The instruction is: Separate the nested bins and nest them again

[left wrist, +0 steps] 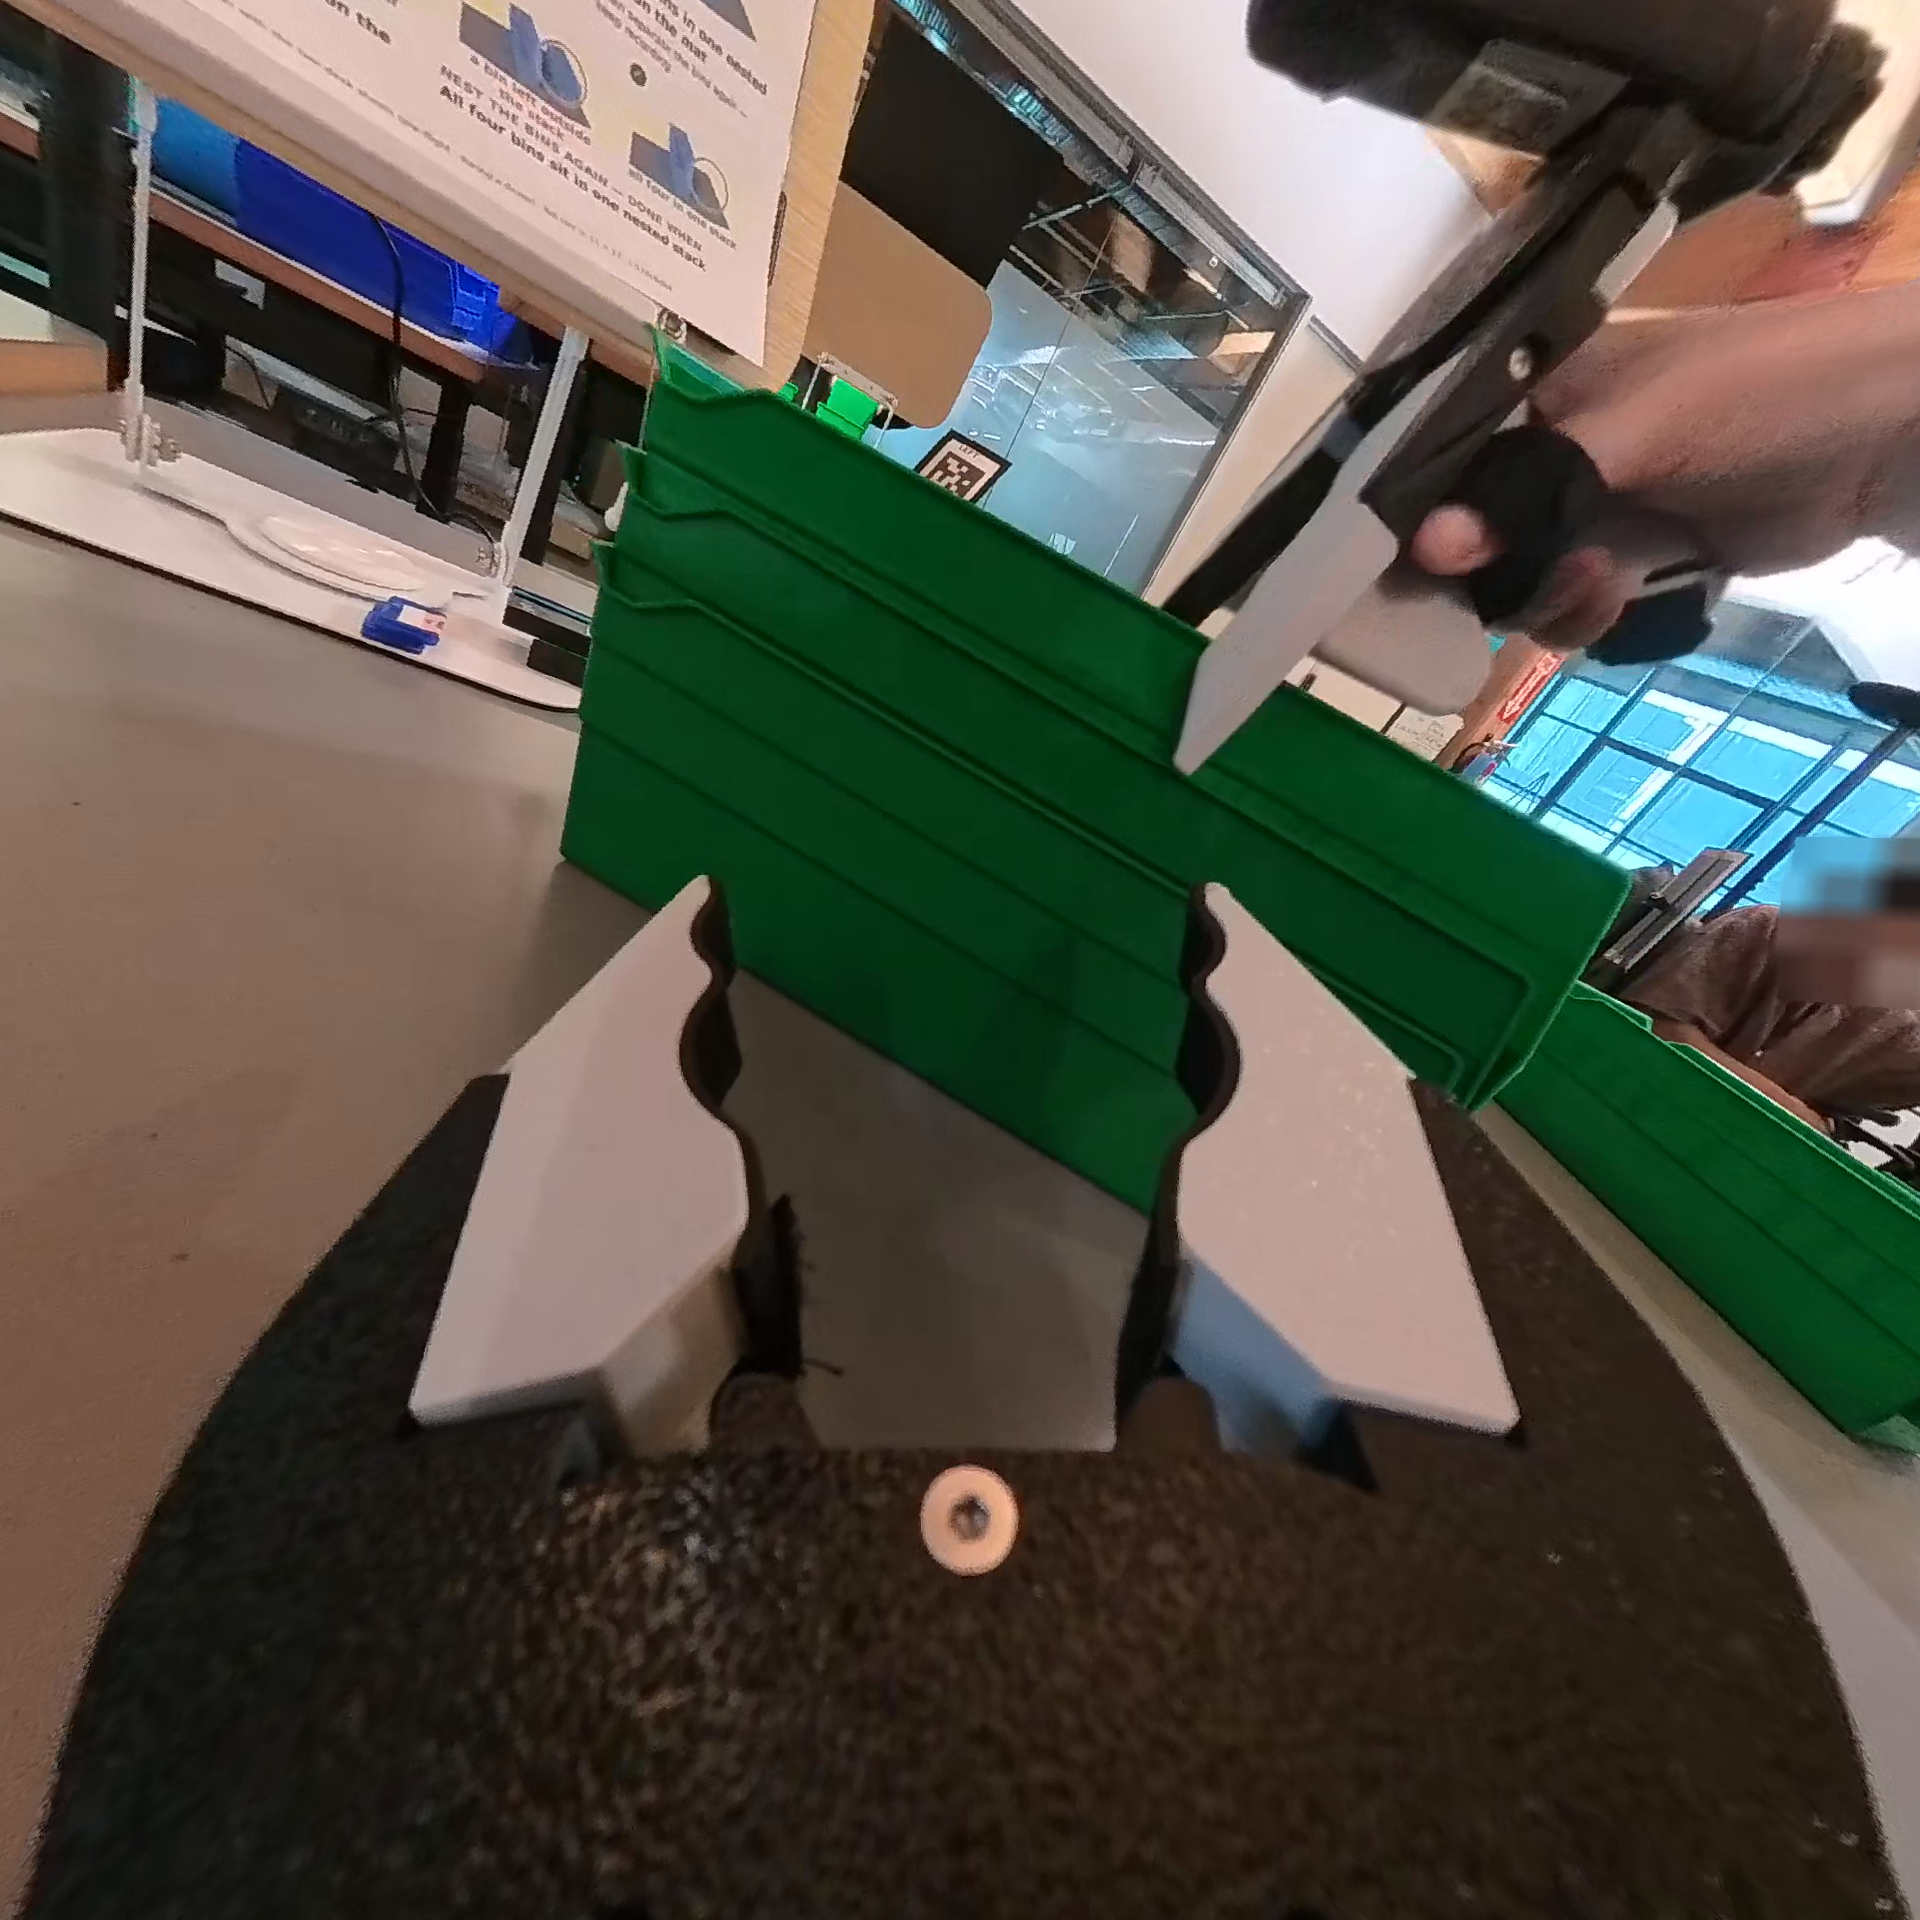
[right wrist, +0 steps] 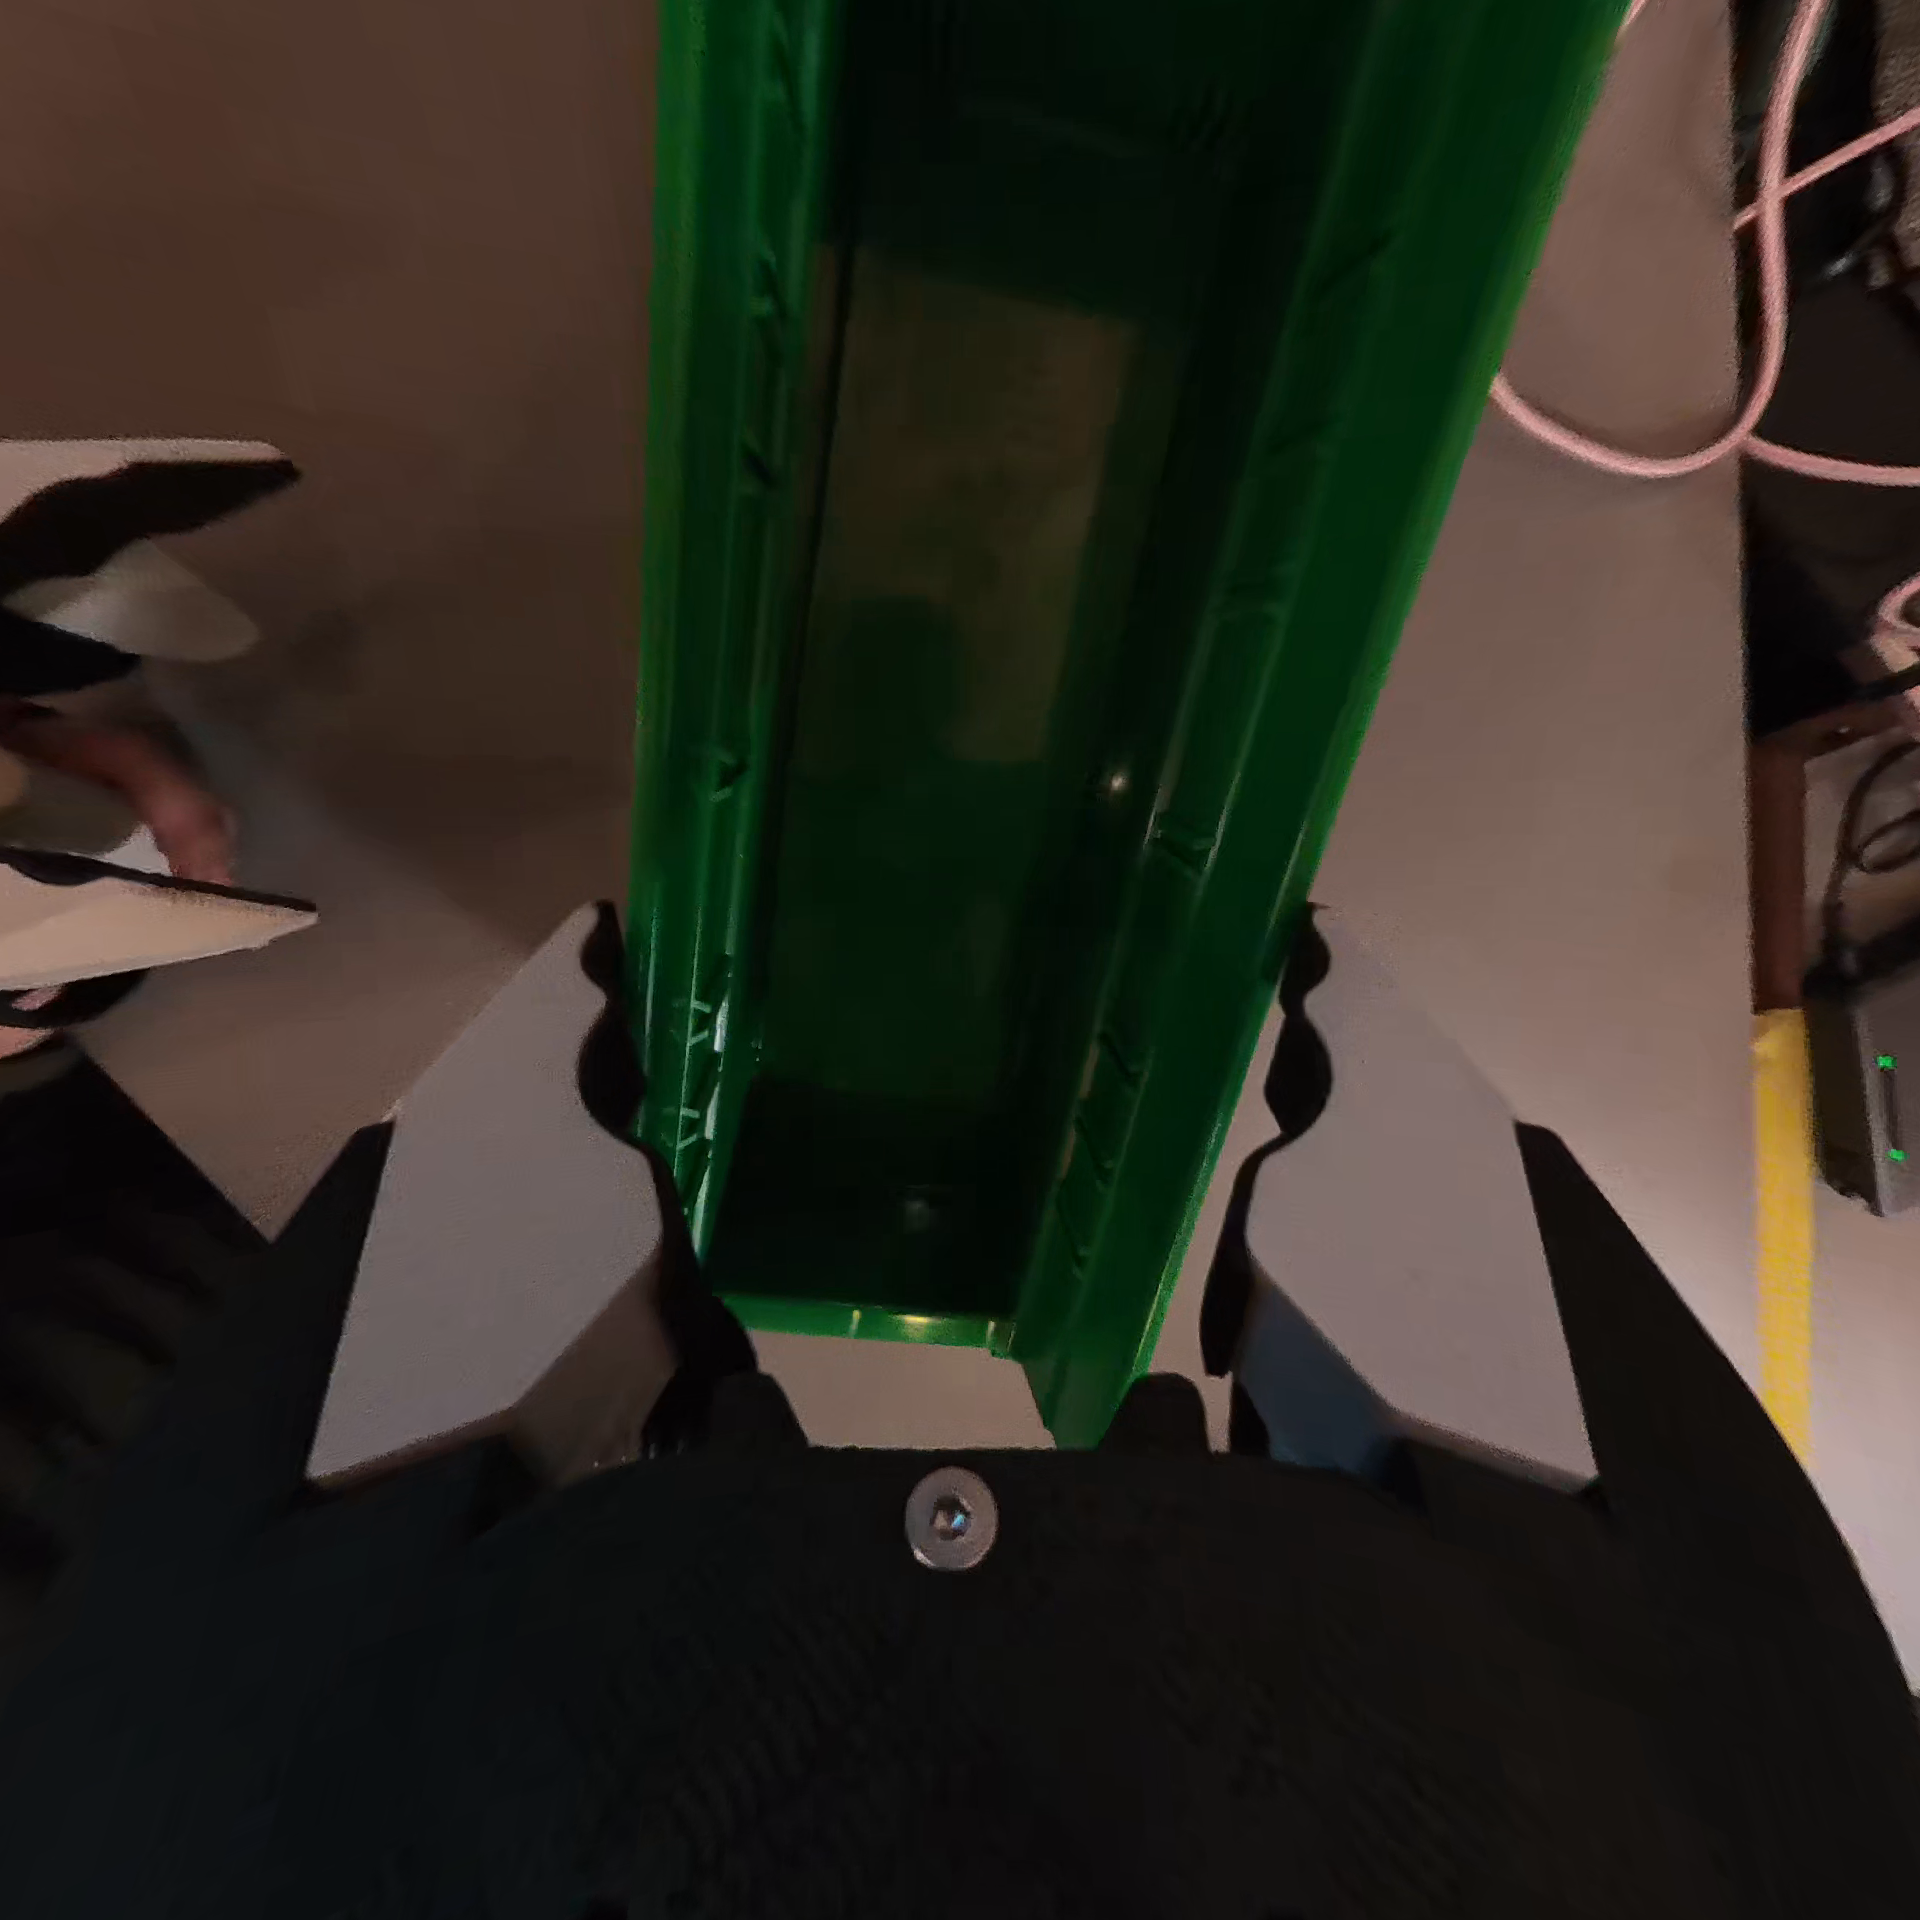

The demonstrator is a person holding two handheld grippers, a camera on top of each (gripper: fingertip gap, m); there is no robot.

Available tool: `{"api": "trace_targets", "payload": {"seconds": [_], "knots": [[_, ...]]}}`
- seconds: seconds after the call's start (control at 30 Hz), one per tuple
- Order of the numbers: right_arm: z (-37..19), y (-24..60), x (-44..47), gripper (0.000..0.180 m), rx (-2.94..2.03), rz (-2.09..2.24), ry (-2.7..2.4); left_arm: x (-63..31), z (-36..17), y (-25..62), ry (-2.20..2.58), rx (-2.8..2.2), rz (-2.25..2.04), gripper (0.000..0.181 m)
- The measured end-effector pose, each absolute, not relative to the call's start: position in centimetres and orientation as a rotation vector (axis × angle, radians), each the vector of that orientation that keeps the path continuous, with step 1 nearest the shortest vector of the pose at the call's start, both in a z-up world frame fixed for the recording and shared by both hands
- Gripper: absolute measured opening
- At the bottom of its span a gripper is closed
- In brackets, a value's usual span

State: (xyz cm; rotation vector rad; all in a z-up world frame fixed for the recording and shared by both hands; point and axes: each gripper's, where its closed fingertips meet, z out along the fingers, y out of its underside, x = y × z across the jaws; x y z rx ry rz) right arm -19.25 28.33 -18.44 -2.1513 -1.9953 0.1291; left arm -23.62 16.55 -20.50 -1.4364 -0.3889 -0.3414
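Observation:
A stack of nested green bins (left wrist: 935, 790) stands on the grey table (left wrist: 260, 935) straight ahead of my left gripper (left wrist: 961, 914), which is open, empty and low over the table just short of the stack. My right gripper (right wrist: 956, 914) hangs over the stack's end and looks down into the top bin (right wrist: 987, 623). Its fingers are spread wide on either side of the bin's walls; the left pad (right wrist: 613, 1039) lies against the rim. In the left wrist view one right finger (left wrist: 1288, 613) reaches the top rim. The left gripper also shows in the right wrist view (right wrist: 296, 696).
Another green bin (left wrist: 1714, 1226) lies on the table to the right of the stack. An instruction sheet on a white stand (left wrist: 468, 156) stands at the back left, with a small blue object (left wrist: 400, 623) on its base. Pink cables (right wrist: 1621, 457) and a small device (right wrist: 1870, 1091) lie beyond the table's edge.

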Motion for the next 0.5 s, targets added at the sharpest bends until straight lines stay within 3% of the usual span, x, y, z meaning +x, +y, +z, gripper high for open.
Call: {"api": "trace_targets", "payload": {"seconds": [0.17,0.5], "knots": [[-17.8,28.1,-19.6,0.101,-2.021,0.094,-2.113,-23.6,-20.6,16.6,-0.391,-1.443,-0.347,0.085],[-12.5,27.8,-21.6,0.098,-2.035,0.389,-1.948,-23.8,-20.6,16.6,-0.403,-1.438,-0.362,0.084]]}}
